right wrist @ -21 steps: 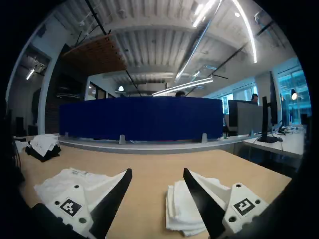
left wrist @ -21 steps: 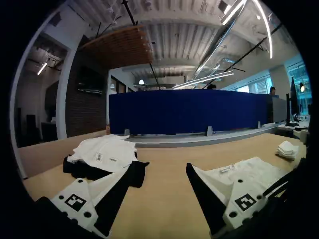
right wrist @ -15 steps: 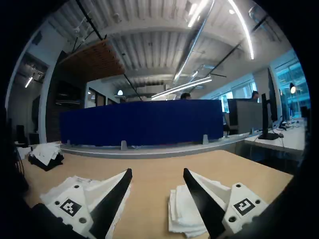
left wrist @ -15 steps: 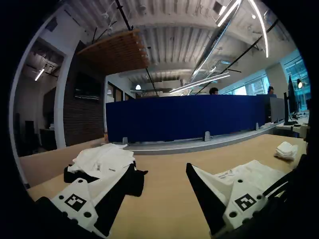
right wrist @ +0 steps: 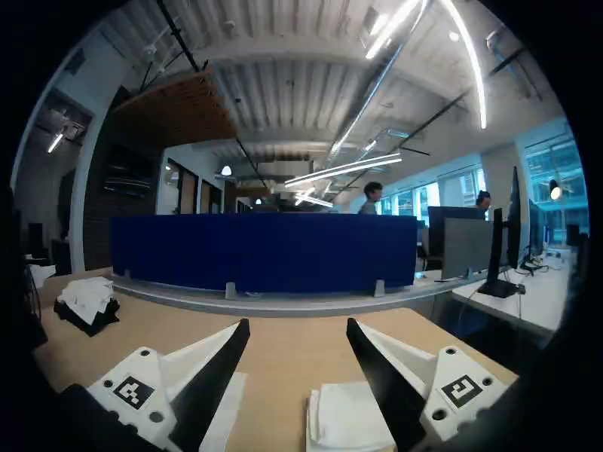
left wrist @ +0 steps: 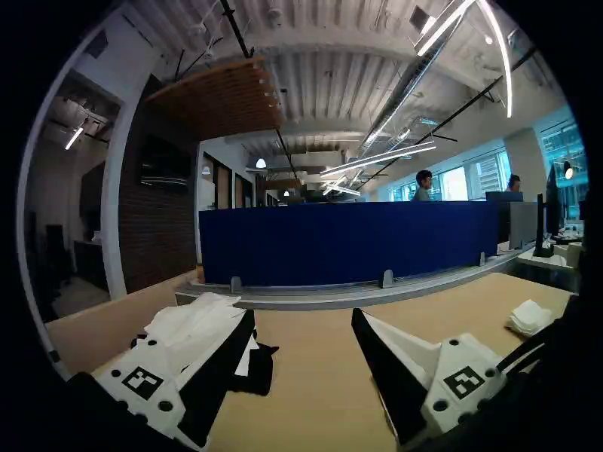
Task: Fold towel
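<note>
In the right gripper view, my right gripper (right wrist: 296, 322) is open above the wooden table (right wrist: 286, 354), with nothing between its fingers. A folded white towel (right wrist: 343, 414) lies just below, partly under the right finger. The edge of a flat white towel (right wrist: 228, 407) peeks out beside the left finger. In the left gripper view, my left gripper (left wrist: 301, 313) is also open and holds nothing. Its left finger overlaps a heap of white and black cloths (left wrist: 197, 324). The folded white towel (left wrist: 530, 316) lies far to the right.
A blue divider (right wrist: 256, 252) runs along the table's far edge, with people standing behind it. The cloth heap (right wrist: 87, 300) sits at the table's left. A second desk with a monitor (right wrist: 501, 248) stands to the right.
Both grippers have risen. The towels and the heap have slid lower in the views, and the flat towel is now mostly hidden behind the fingers. Both grippers stay open.
</note>
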The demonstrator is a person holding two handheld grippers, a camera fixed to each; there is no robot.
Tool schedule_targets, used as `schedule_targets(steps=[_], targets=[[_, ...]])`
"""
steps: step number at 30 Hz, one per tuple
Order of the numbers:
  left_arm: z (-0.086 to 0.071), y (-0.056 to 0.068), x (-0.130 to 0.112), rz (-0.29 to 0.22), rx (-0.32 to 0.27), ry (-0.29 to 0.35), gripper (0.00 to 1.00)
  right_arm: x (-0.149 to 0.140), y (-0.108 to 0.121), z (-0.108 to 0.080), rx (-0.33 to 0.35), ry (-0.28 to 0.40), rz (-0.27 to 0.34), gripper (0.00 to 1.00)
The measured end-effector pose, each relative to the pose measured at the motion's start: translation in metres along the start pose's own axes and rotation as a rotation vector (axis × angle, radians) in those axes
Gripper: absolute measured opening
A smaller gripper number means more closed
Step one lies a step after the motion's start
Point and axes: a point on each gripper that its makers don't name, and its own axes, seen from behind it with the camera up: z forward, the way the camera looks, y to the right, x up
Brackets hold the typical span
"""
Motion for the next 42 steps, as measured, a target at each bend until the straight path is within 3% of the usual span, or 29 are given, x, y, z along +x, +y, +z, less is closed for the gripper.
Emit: schedule_targets(steps=[6,12,18,24,30,36,42], targets=[[0.0,0.0,0.043,0.016,-0.003,-0.003,0.96,0.046,-0.005,-0.003,0.008,0.005,-0.006,1.0],[0.001,0.005,0.076,0.045,-0.027,-0.016,0.95,0.072,-0.011,-0.001,0.028,-0.013,0.005,1.0],[0.0,0.01,0.093,0.038,-0.064,-0.043,0.95,0.092,-0.011,0.002,0.034,-0.019,-0.004,1.0],[-0.001,0.021,0.094,0.073,-0.141,-0.091,0.96,0.086,-0.025,0.0,0.117,-0.09,-0.074,1.0],[-0.003,0.04,0.087,0.123,-0.254,-0.147,0.96,0.07,-0.047,-0.009,0.244,-0.196,-0.157,1.0],[-0.011,0.066,0.057,0.199,-0.399,-0.245,0.96,0.044,-0.07,-0.025,0.392,-0.329,-0.254,1.0],[-0.018,0.081,0.035,0.232,-0.474,-0.306,0.96,0.031,-0.083,-0.034,0.473,-0.39,-0.31,1.0]])
